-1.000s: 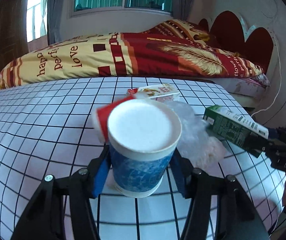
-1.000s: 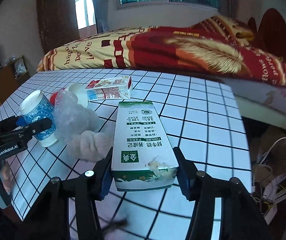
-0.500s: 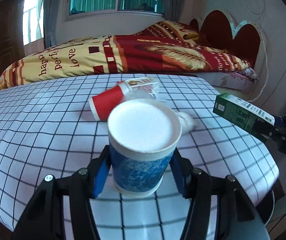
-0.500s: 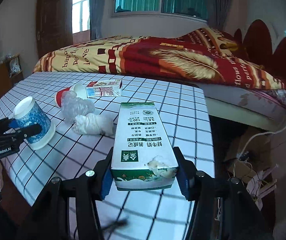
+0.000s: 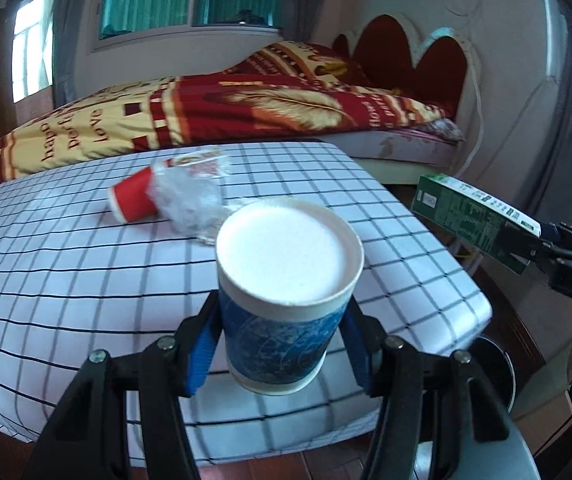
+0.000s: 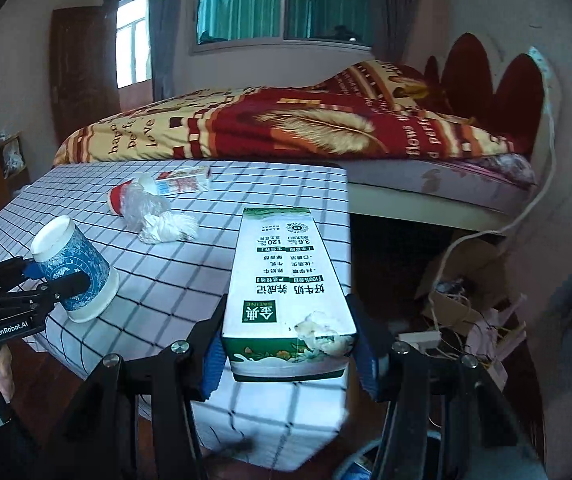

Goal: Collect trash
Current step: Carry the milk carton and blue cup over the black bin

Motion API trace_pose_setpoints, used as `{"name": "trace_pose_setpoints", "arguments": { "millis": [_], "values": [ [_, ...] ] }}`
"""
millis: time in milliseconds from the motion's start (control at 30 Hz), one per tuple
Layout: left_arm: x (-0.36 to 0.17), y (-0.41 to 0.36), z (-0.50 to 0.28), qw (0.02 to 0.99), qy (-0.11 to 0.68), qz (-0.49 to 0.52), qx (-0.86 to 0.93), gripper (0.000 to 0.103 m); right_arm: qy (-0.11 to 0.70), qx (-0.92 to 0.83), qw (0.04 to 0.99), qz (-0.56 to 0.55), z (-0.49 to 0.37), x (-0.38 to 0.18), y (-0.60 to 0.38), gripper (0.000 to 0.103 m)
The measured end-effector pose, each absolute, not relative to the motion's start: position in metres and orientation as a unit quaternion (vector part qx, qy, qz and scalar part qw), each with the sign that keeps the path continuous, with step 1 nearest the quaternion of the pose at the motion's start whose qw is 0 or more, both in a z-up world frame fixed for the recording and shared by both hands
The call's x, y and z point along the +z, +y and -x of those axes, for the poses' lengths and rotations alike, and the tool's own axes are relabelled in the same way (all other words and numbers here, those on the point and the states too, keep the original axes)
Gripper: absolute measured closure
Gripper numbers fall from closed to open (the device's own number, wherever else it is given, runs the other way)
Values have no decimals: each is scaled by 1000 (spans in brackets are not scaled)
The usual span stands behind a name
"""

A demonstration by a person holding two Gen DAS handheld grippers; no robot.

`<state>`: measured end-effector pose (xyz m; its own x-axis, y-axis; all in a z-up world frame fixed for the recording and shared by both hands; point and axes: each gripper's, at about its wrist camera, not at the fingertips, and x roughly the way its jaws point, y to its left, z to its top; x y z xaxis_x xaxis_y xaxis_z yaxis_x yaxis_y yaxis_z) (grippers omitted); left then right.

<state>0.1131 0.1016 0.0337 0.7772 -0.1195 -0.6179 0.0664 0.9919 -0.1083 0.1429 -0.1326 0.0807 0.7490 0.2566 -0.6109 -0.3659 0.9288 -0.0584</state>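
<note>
table [image 5: 85, 280] now farther below; both grippers [image 5: 281, 344] [image 6: 290, 344] lifted higher, still clamped.

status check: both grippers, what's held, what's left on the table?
Left gripper shut on blue paper cup. Right gripper shut on green milk carton. Red cup, plastic wrap, small carton on checked table. Nothing blocking.

the crumpled clear plastic bag [image 5: 187, 200] hid one end of the red paper cup lying on its side [image 5: 131, 202] and most of the small red-and-white carton [image 5: 201, 160] behind it. the round dark object near the floor [image 5: 494, 364], partly behind the checked tablecloth's [image 5: 65, 280] corner, was too blurred to identify. the small print on the green-and-white milk carton [image 6: 286, 280] was not legible.
</note>
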Motion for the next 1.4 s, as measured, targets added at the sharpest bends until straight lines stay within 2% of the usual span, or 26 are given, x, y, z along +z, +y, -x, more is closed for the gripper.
{"name": "trace_pose_setpoints", "arguments": {
  "millis": [567,967,1400],
  "values": [
    [33,-14,-111,929,337,-10,-152,45,329,64,941,38,-102,72,-268,47],
    [28,-81,-104,914,345,-30,-213,45,365,25,930,25,-75,39,-333,47],
    [0,-162,-88,877,378,-67,-288,46,400,6,916,16,-48,5,-382,47]
  ]
}}
